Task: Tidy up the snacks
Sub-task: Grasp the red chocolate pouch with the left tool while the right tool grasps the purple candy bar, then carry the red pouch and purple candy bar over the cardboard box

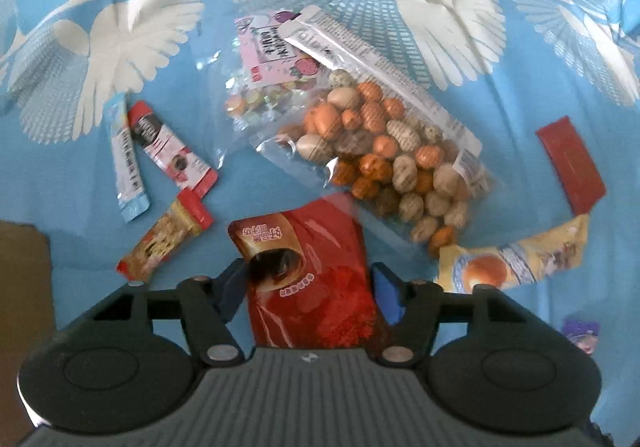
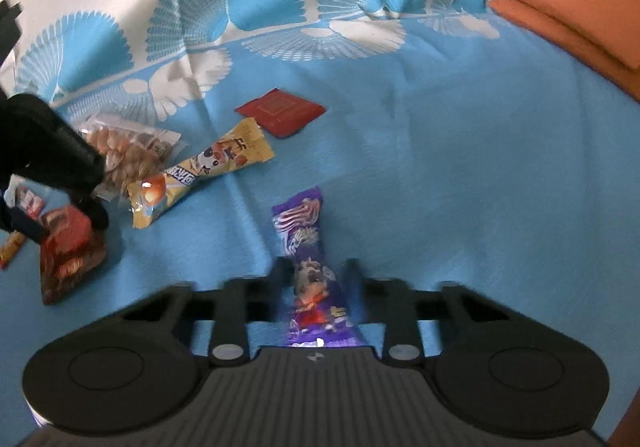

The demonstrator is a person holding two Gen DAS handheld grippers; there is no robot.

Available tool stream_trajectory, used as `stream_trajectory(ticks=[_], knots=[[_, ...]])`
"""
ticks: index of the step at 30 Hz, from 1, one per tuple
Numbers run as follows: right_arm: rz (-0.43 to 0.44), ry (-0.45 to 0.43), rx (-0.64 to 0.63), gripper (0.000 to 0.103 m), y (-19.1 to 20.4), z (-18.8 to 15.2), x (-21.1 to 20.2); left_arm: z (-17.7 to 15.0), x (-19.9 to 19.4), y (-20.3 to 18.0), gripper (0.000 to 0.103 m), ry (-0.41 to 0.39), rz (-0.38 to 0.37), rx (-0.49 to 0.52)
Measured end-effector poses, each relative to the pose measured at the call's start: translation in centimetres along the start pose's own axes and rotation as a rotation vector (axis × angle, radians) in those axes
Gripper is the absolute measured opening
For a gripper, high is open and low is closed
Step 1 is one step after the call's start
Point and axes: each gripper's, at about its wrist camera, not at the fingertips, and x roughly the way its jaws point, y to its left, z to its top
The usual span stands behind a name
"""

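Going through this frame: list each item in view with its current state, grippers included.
left gripper: jaws around the red pouch
red pouch: sealed, between the left fingers
right gripper: shut on the purple packet
purple packet: sealed, pinched
clear bag of coated nuts: sealed, lying flat
yellow bread wrapper: sealed, untouched
flat red sachet: flat, untouched
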Motion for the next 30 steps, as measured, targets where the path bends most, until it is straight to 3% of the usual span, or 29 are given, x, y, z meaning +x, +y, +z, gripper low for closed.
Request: stream_trajectory(ticks=[7, 15, 22, 30], knots=[[0.039, -0.021, 0.078, 0.015, -1.5, 0.6, -2.8, -3.0, -6.0, 3.1, 0.068, -0.091, -0.019, 0.041], [0.100, -0.089, 0.090, 0.015, -1.0, 1.5, -9.7, -7.4, -13.8, 9.9, 0.068, -0.110, -0.087, 0.004], [0.223, -0.131, -0.052, 0.015, 1.7, 0.3, -18.6, -13.7, -21.9, 15.9, 0.068, -0.190, -0.096, 0.032], [0.368, -0.059, -0.211, 0.016, 6.1, -4.2, -26.3, -21.7, -28.0, 22.8, 0.068, -0.215, -0.086, 0.002]])
